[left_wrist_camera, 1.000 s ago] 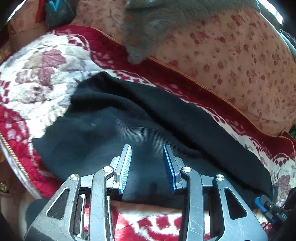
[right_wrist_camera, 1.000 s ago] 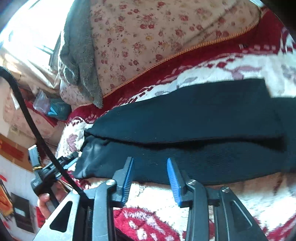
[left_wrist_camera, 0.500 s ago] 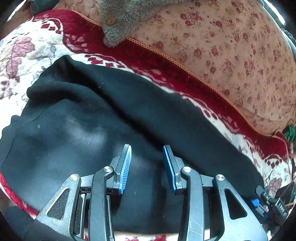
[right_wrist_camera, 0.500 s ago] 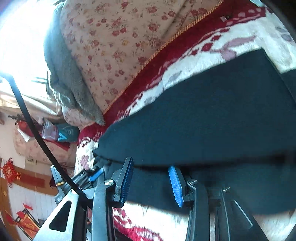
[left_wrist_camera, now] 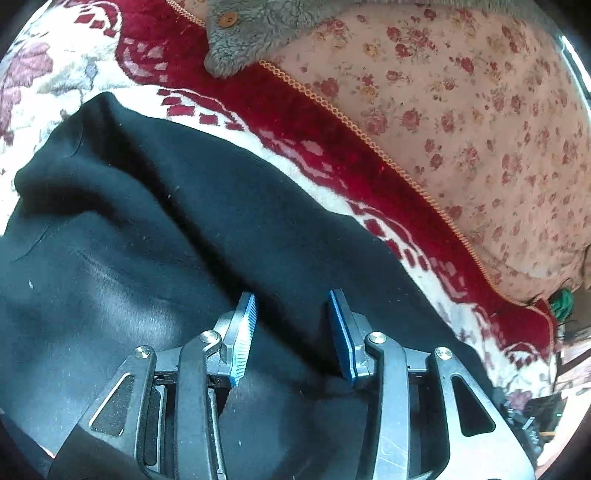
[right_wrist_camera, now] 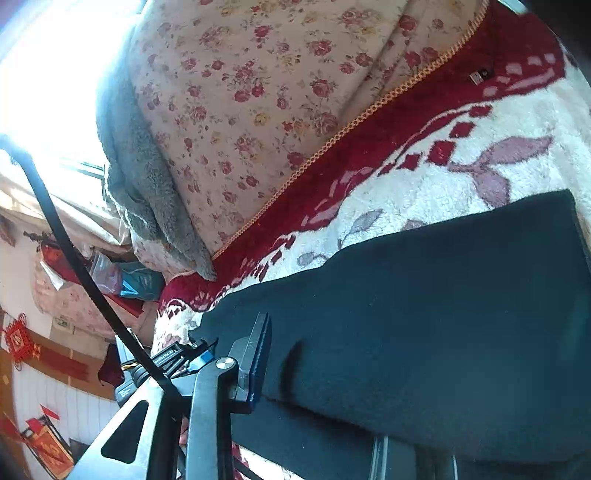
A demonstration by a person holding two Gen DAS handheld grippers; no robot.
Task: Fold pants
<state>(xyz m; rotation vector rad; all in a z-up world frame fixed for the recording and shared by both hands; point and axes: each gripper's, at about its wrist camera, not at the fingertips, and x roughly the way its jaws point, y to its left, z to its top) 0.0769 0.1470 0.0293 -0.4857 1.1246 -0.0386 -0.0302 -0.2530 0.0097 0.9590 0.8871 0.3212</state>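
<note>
Black pants [left_wrist_camera: 155,236] lie lengthwise on a red and white floral blanket [left_wrist_camera: 207,107]. My left gripper [left_wrist_camera: 291,325] is open, its blue pads pushed over the near edge of the pants, with black cloth bunched between the jaws. In the right wrist view the same pants [right_wrist_camera: 443,302] fill the lower right. My right gripper [right_wrist_camera: 332,354] is low over their near edge. Its left finger [right_wrist_camera: 258,354] shows; the right finger is hidden under the cloth.
A floral-print cushion [left_wrist_camera: 480,110] rises behind the blanket, with a grey fleece garment [left_wrist_camera: 251,29] draped over it. A black cable [right_wrist_camera: 74,251] crosses the left of the right wrist view, and the other gripper's body [right_wrist_camera: 166,365] sits near the pants' end.
Both grippers have moved forward and down onto the near edge of the pants. The cloth now lies between the left jaws and covers the right gripper's right finger.
</note>
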